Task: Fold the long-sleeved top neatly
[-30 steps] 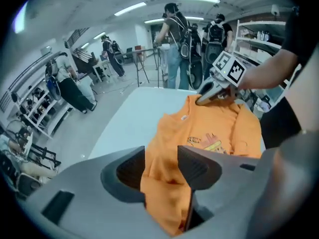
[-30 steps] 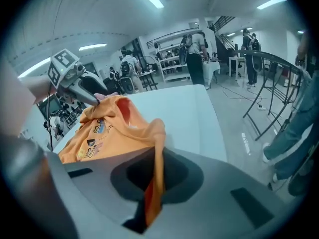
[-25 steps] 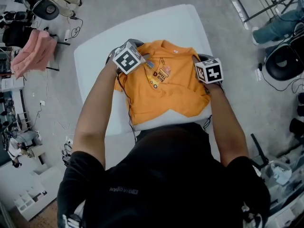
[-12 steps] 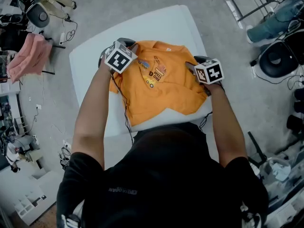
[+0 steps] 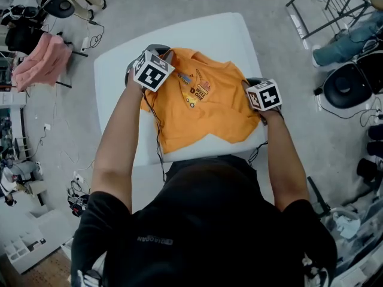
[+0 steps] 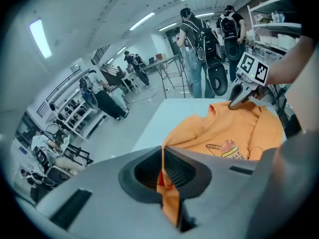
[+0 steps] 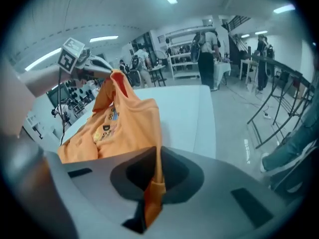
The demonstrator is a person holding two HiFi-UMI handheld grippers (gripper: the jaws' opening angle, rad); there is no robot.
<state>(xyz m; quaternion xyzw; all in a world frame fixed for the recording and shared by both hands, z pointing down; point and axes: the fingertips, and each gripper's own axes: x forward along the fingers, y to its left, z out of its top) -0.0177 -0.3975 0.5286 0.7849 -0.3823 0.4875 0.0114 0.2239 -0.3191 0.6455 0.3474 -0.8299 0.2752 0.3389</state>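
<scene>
- The orange top (image 5: pixel 203 109) is lying on the white desk (image 5: pixel 215 31) with its chest print facing up. Its collar end is pointing away from me and its hem is resting by the near edge.
- The far part of the top is rising off the desk where I am gripping it. The cloth between the two grips is sagging in folds.
- My left gripper (image 6: pixel 167 183) is clenching the top at its far left corner. In the left gripper view, a strip of orange cloth is running up through the shut jaws.
- My right gripper (image 7: pixel 152 193) is holding the top's right edge. Its jaws are closing, and a fold of orange cloth is pinched between them.
- In each gripper view the other gripper is showing across the top, holding its own bit of cloth raised.
- In the head view both my forearms are reaching out over the near edge of the desk, one on each side of the top.
- A pink cloth (image 5: pixel 42 64) is lying off to the left of the desk, well apart from it.
- A black chair (image 5: pixel 350 85) and a metal rack (image 5: pixel 323 5) are standing on the floor to the right.
- Several people (image 6: pixel 199 34) are standing in the room beyond the desk.
</scene>
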